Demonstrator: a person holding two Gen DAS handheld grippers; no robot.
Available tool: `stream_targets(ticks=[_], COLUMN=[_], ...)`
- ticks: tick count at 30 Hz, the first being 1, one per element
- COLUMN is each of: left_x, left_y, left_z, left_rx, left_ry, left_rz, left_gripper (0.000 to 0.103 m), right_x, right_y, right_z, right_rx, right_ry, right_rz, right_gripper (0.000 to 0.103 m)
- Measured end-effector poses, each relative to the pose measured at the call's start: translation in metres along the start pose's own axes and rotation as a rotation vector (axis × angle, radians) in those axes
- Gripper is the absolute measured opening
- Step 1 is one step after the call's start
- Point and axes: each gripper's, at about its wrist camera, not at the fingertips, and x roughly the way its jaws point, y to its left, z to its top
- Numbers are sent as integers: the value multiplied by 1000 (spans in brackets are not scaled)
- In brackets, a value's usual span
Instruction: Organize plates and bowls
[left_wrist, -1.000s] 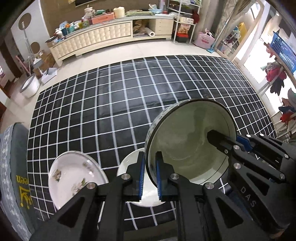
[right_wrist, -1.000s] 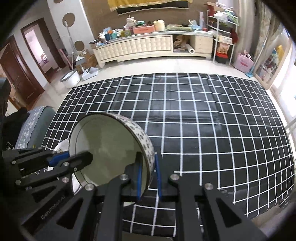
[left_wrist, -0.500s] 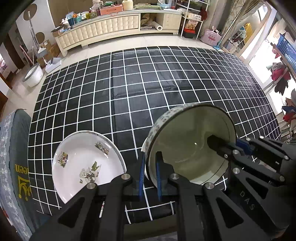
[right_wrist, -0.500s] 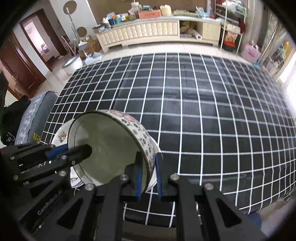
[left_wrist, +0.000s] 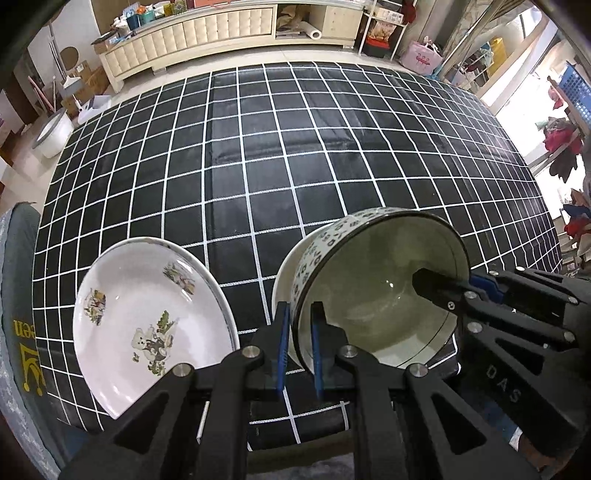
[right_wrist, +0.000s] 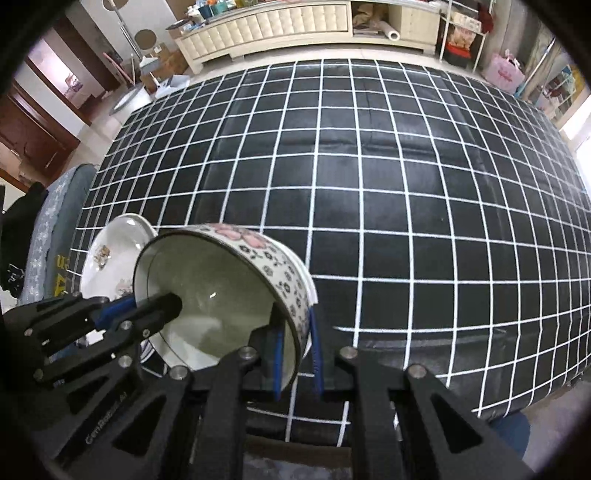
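Left gripper (left_wrist: 298, 345) fingers clamped on near-left rim of patterned bowl (left_wrist: 373, 291), lower centre of left view. Right gripper (right_wrist: 295, 354) fingers clamped on opposite rim, lower centre of right view. Bowl tilted, held between both, over white dish (left_wrist: 282, 280). Bear-print plate (left_wrist: 147, 317) lower left, beside bowl. Checked black cloth (left_wrist: 295, 147) beyond. Cream sideboard (left_wrist: 207, 33) at top.

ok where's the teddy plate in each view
Left wrist: plate lower left, left of the held bowl.
Right wrist: plate at left, partly hidden behind the bowl.
Shared landmark: the cream cabinet beyond the grid cloth.
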Motion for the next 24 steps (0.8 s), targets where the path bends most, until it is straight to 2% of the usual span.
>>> stream_targets(ticks=[6,10,11,13,15,17,19,24], left_x=[6,-3,-5,-11,-15,-16,-17,-8], left_y=[7,6,6,5,6,8,14,26], left_z=[0,1,1,1,4,6,7,13], left_rx=[4,28,33,40,42,33,16,-2], left_ry=[-4,-52,-62,-80,-101,-104,-103,-97], left_rz=[-18,9,0,13,27,28,20,12], left_gripper=[9,11,11,16,21,26,35,42], right_x=[-1,-14,-17,-19,-16,-13,-12,0], right_y=[0,3,3,3,4,4,4,1], right_z=[4,6,8,11,13,14,14,20], right_rx=[-12,-49,-52,-50,-52,-49,-41,-35], right_ry=[35,-14,-27,-36,-33,-37,-46,-33], right_rz=[6,-44,-42,-39,-30,-17,-15,-42], right_gripper=[17,17,19,29,45,48,48,51])
